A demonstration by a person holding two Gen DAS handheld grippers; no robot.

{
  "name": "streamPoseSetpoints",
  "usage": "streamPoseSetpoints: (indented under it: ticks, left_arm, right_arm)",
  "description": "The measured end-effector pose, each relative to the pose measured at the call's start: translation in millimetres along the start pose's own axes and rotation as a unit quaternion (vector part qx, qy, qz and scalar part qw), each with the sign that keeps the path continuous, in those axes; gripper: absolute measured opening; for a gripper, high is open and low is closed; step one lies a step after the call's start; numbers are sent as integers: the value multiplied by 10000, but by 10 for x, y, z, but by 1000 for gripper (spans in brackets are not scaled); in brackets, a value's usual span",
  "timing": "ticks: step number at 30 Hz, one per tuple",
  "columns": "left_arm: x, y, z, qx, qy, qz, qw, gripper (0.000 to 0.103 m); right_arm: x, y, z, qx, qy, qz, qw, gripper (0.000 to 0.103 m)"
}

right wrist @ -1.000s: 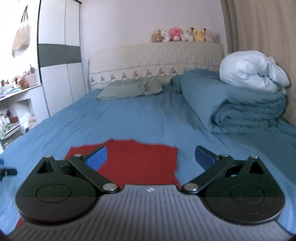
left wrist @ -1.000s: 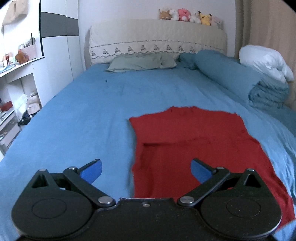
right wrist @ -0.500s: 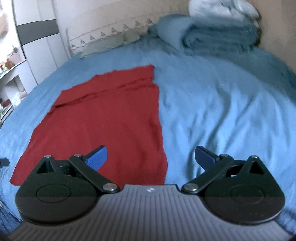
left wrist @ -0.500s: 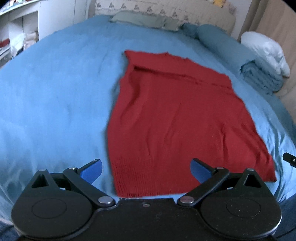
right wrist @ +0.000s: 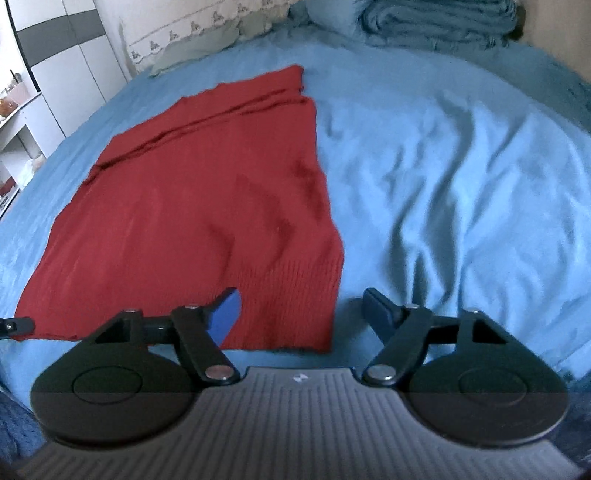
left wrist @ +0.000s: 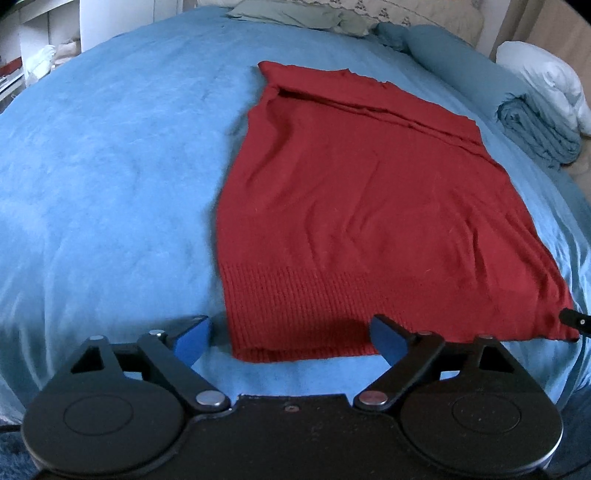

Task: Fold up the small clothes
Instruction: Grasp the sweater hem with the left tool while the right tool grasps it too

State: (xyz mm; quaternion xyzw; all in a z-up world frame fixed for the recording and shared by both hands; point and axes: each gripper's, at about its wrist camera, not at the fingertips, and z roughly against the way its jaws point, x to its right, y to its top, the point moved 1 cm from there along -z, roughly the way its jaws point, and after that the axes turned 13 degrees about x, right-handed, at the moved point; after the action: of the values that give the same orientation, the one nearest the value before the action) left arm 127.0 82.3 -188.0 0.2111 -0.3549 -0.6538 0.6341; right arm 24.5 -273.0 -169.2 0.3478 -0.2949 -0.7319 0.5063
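A red knitted garment (left wrist: 362, 206) lies flat on the blue bed sheet (left wrist: 110, 177), its ribbed hem nearest me and a folded band across its far end. My left gripper (left wrist: 291, 338) hovers over the hem's near left corner; its jaws are closing, the corner lying between the blue pads, which do not press on it. In the right wrist view the same garment (right wrist: 192, 206) spreads to the left. My right gripper (right wrist: 303, 314) is over the hem's near right corner, jaws closing, pads apart from the cloth.
A rolled blue duvet (left wrist: 517, 107) with a white quilt (left wrist: 546, 81) lies along the bed's right side. A grey-green pillow (left wrist: 295, 16) rests at the headboard. White wardrobe and shelves (right wrist: 48, 74) stand left of the bed. The sheet right of the garment is wrinkled (right wrist: 443, 177).
Both grippers dropped and tilted down toward the bed; the view went from the headboard to the garment's near hem. Both pairs of jaws have narrowed slightly.
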Motion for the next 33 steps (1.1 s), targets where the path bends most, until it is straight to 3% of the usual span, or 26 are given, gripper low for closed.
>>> streamPoseSetpoints:
  ticks: [8,11,14,16,18,20,27,33]
  left_arm:
    - [-88,-3,25,45,40,229,9997,78]
    - [-95,4,31,59,55,268,9996,66]
    - [-108,31,46,80,7,370,9993,43]
    - [-96,43,54,62,-70,381,9992,9]
    - [-81,56,57,56,-79,330,9994,8]
    - [-68,63,73,104,-66,297,9995,6]
    - [-37,318,281,356,-186,375,9985,5]
    - [104,1135,450,1115,-404,235,9927,4]
  right_arm:
    - [-34,-36,-70,-82,28,-24,10000,84]
    - [-52,-35,-79,-84,71,-27,9999,78]
    - [-71,-38,-72,-59,108,-13,9999,71]
    - [-91,-43,-57,-36,127,-20,9999,59]
    - [-101,-42,-54,-53,118,14,9999,36]
    - [-87,-30,-50,-36,148,-32,9999,25]
    - [-48,225,135,306,466,-449,9974,23]
    - [-114,945,244,855,945,-799,9886,23]
